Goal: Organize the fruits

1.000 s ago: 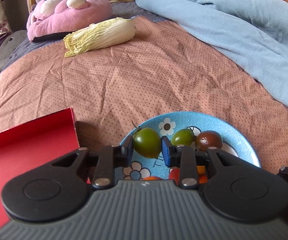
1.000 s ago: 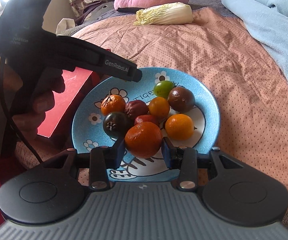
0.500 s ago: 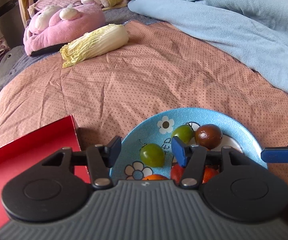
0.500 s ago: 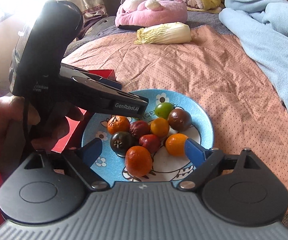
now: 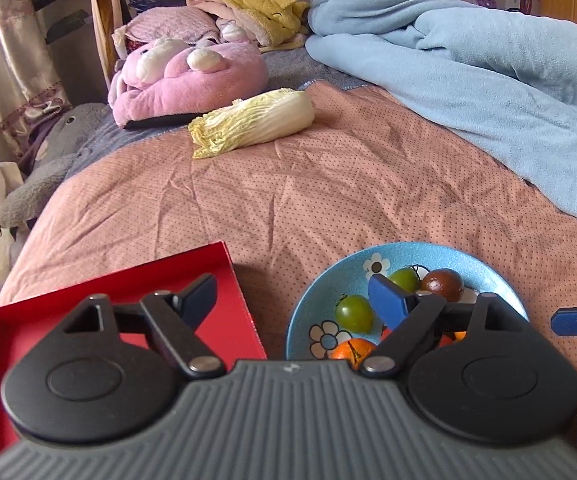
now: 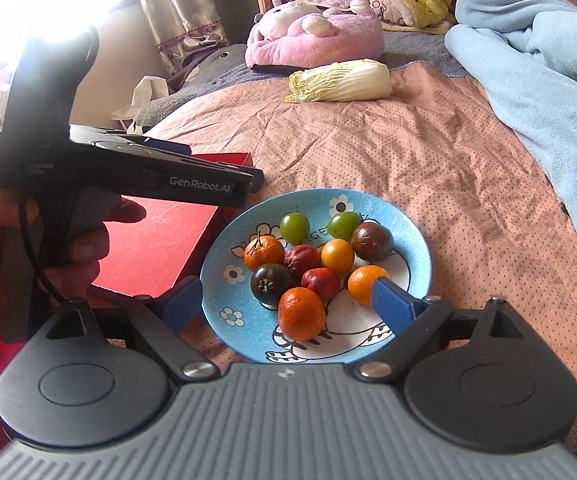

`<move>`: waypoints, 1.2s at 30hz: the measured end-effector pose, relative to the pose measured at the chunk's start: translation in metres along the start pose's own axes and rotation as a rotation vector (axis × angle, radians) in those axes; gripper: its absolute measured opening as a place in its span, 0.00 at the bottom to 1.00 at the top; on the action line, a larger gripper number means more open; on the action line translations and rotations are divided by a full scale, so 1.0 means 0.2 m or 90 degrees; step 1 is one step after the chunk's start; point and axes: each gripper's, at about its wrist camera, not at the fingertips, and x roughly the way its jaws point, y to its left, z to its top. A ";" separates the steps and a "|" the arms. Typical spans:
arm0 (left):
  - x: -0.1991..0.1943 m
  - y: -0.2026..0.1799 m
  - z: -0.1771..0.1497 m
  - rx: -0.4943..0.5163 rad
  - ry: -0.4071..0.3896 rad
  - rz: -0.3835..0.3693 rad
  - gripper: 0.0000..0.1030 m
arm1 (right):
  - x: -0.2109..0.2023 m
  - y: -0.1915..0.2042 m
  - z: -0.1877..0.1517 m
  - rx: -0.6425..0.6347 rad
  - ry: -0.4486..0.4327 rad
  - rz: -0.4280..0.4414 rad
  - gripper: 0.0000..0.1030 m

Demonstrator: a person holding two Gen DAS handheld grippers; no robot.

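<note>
The left gripper (image 5: pixel 290 300) hangs above the seam between box and plate, its jaws opening with nothing between them; the right gripper (image 6: pixel 288 306) stands wide and empty over the plate's near rim, an orange fruit (image 6: pixel 301 313) lying loose below the gap. All the fruit I can see sits on the blue plate (image 6: pixel 418 240), so the sorting looks nearly done. Taking the plate as a clock in the right view: two green fruits (image 6: pixel 294 227) at twelve, a dark brown one (image 6: pixel 371 241) at two, an orange one at four, another at six, a dark green one (image 6: pixel 268 283) at eight, an orange one at ten, reds and a yellow in the middle. The red box (image 5: pixel 192 304) at nine looks empty; whether it still plays a part I cannot tell. A cabbage (image 6: pixel 340 81) lies well apart at twelve.
</note>
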 end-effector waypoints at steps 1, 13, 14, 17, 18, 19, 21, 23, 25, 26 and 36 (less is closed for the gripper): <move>-0.01 0.00 0.00 0.005 -0.003 0.010 0.82 | -0.01 -0.01 0.00 0.003 -0.001 0.000 0.91; -0.12 0.01 -0.07 -0.058 0.029 0.022 0.81 | -0.09 -0.10 -0.05 0.040 0.005 -0.013 0.93; -0.14 0.01 -0.08 -0.059 0.028 0.023 0.81 | -0.09 -0.11 -0.06 0.041 0.006 -0.016 0.95; -0.17 0.00 -0.12 -0.068 0.037 0.013 0.81 | -0.10 -0.11 -0.07 0.040 0.009 -0.020 0.95; -0.17 -0.01 -0.13 -0.064 0.044 0.010 0.81 | -0.10 -0.11 -0.07 0.038 0.009 -0.022 0.96; -0.17 -0.02 -0.15 -0.055 0.048 0.012 0.81 | -0.10 -0.11 -0.08 0.036 0.010 -0.025 0.96; -0.19 -0.05 -0.17 -0.038 0.050 0.018 0.81 | -0.10 -0.10 -0.08 0.034 0.013 -0.032 0.99; -0.20 -0.06 -0.18 -0.036 0.053 0.012 0.81 | -0.09 -0.09 -0.08 0.034 0.022 -0.036 1.00; -0.21 -0.06 -0.20 -0.035 0.058 0.008 0.81 | -0.08 -0.08 -0.08 0.030 0.030 -0.042 1.00; -0.22 -0.06 -0.21 -0.035 0.060 0.007 0.81 | -0.08 -0.07 -0.08 0.021 0.028 -0.046 1.00; -0.29 -0.03 -0.27 -0.074 0.079 0.010 0.81 | -0.05 0.01 -0.07 -0.015 0.053 -0.065 1.00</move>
